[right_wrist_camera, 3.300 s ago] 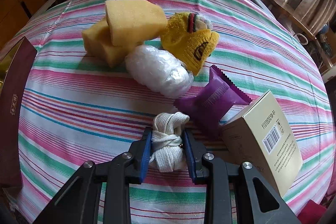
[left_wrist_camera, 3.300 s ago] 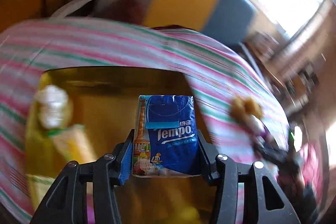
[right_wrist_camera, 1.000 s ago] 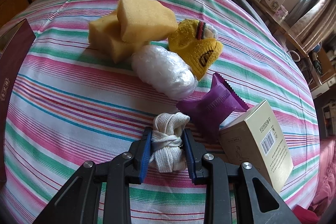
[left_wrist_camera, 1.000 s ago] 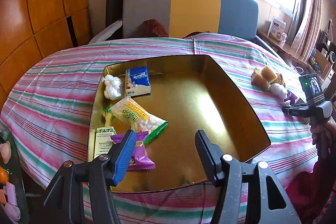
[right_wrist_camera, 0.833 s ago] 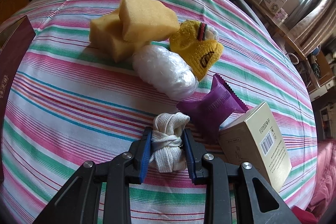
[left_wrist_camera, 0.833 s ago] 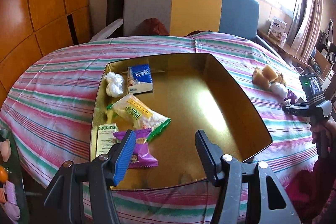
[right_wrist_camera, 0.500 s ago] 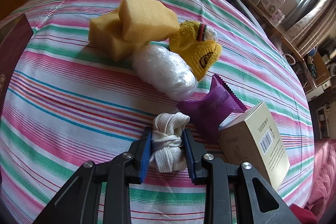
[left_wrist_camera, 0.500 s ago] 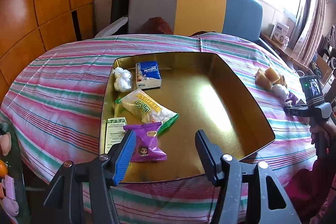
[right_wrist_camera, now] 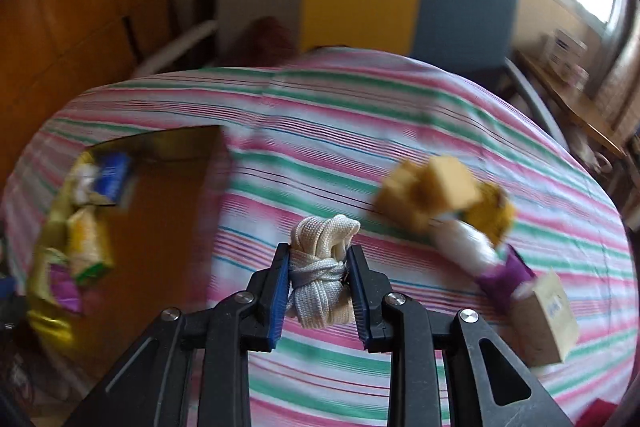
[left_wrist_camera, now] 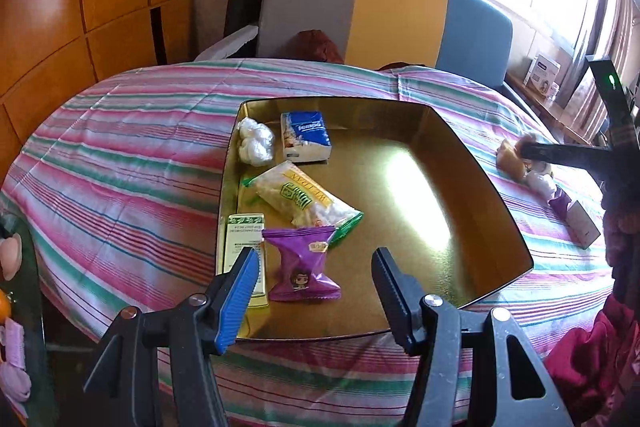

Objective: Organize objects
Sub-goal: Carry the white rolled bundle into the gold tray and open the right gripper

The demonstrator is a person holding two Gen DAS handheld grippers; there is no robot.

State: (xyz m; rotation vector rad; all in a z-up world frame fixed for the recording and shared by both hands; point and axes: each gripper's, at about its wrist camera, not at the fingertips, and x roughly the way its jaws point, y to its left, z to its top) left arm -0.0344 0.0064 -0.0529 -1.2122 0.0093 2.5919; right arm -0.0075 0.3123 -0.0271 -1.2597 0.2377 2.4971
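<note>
Your right tool (right_wrist_camera: 318, 285) is clamped on the cream-white knotted bundle of flat woven lace (right_wrist_camera: 322, 269); both blue pads press its sides and it hangs clear above the striped pink-green-white tablecloth (right_wrist_camera: 360, 131) on the table. That view is motion-blurred. Right of the bundle on the cloth: two yellow sponge blocks (right_wrist_camera: 430, 193), a yellow knitted item (right_wrist_camera: 494, 213) against them, a white plastic-wrapped lump (right_wrist_camera: 466, 241), a purple wrapper (right_wrist_camera: 506, 273) and a beige cardboard box (right_wrist_camera: 546, 319), all bunched together. Left of it sits the gold-lined rectangular tray (right_wrist_camera: 168, 227).

Your left tool (left_wrist_camera: 312, 281) is apart and holds nothing. It hovers over the near edge of the gold tray (left_wrist_camera: 460, 171). Between its fingers in view, lying in the tray: a purple snack packet with a cartoon face (left_wrist_camera: 303, 259). Just left of that, a pale green-and-white flat sachet (left_wrist_camera: 243, 247) along the tray's left wall. Behind them, a yellow-green clear bag of snacks (left_wrist_camera: 304, 201), then a blue tissue pack (left_wrist_camera: 305, 135) and a white crinkled plastic lump (left_wrist_camera: 256, 141) in the far left corner. The right half of the tray is bare gold.

At the right edge of the left view you see the other tool's black body (left_wrist_camera: 576, 155) with a green light, above the sponge cluster (left_wrist_camera: 510, 157). A grey-yellow-blue chair back (left_wrist_camera: 384, 15) stands behind the table.
</note>
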